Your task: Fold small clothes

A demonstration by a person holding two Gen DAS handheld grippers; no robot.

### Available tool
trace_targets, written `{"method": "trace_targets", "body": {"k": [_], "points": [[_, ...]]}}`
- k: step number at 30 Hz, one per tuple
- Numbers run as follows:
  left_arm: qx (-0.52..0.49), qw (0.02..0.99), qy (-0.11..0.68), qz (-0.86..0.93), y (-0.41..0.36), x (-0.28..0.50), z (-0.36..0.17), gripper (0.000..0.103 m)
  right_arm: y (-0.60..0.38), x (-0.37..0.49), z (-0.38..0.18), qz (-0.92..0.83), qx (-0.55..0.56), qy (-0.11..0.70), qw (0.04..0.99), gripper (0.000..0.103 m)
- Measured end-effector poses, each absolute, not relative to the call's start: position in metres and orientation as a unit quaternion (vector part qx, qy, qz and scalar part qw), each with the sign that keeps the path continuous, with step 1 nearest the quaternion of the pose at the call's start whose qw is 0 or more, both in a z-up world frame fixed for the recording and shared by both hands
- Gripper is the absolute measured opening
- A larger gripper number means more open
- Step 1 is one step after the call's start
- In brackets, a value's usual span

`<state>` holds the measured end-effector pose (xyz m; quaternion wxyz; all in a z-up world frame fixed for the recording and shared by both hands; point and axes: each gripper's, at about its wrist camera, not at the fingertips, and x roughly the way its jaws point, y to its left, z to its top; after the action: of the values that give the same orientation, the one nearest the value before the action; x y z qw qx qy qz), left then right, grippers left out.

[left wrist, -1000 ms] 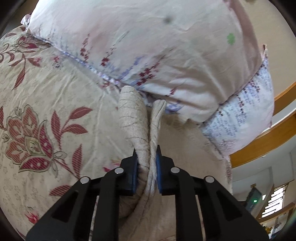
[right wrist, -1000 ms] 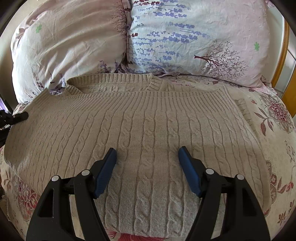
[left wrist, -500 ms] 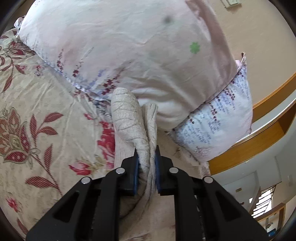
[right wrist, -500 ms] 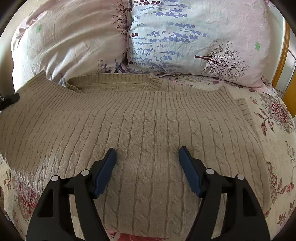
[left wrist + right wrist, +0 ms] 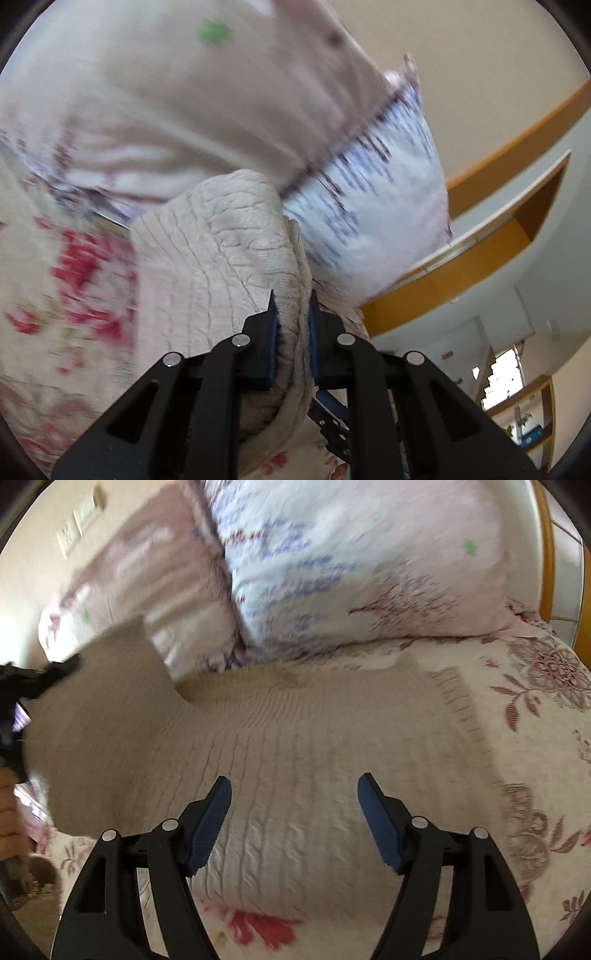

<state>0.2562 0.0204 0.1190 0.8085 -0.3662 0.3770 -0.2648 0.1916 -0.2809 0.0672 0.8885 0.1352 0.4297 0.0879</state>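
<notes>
Left gripper (image 5: 292, 306) raised, sweater (image 5: 295, 760) clamped

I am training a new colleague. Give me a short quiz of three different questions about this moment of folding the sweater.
1. True or false: the left gripper is shut on the sweater.
2. What does the right gripper hold? A) a pillow B) nothing C) a sleeve
3. Fill in: behind the sweater, two ___ lean at the head of the bed.

Key: 1 true; 2 B; 3 pillows.
</notes>
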Motion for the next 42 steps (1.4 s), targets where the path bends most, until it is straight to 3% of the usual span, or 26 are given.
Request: {"method": "trace_targets", "body": {"k": [10,15,17,19,21,28,37,42], "points": [[-0.317,0.755,0.471,-0.327,-0.135,0.270,0.068,0.014,-0.383,0.168,0.083,0.091,0.278,0.388,0.874,0.076],[-0.324,0.712,0.500,-0.371,-0.159,0.267,0.050,0.013,-0.404,0.169,0.075,0.098,0.326,0.398,0.852,0.076],[-0.320,0.715,0.482,-0.393,-0.148,0.258,0.063,0.022,-0.406,0.172,0.074,0.102,0.332,0.402,0.848,0.076],[-0.305,0.735,0.455,-0.401,-0.128,0.247,0.082,0.043,-0.407,0.177,0.072,0.116,0.350,0.407,0.835,0.076],[-0.277,0.762,0.439,-0.386,-0.107,0.235,0.092,0.051,-0.408,0.185,0.070,0.132,0.365,0.414,0.823,0.076],[-0.183,0.841,0.452,-0.234,-0.044,0.233,0.079,0.058,-0.386,0.224,0.054,0.161,0.374,0.483,0.775,0.072],[-0.174,0.825,0.497,-0.206,-0.039,0.249,0.041,0.064,-0.373,0.254,0.031,0.149,0.378,0.512,0.757,0.053],[-0.173,0.822,0.498,-0.214,-0.039,0.245,0.042,0.068,-0.371,0.265,0.025,0.133,0.361,0.525,0.759,0.027]]}}
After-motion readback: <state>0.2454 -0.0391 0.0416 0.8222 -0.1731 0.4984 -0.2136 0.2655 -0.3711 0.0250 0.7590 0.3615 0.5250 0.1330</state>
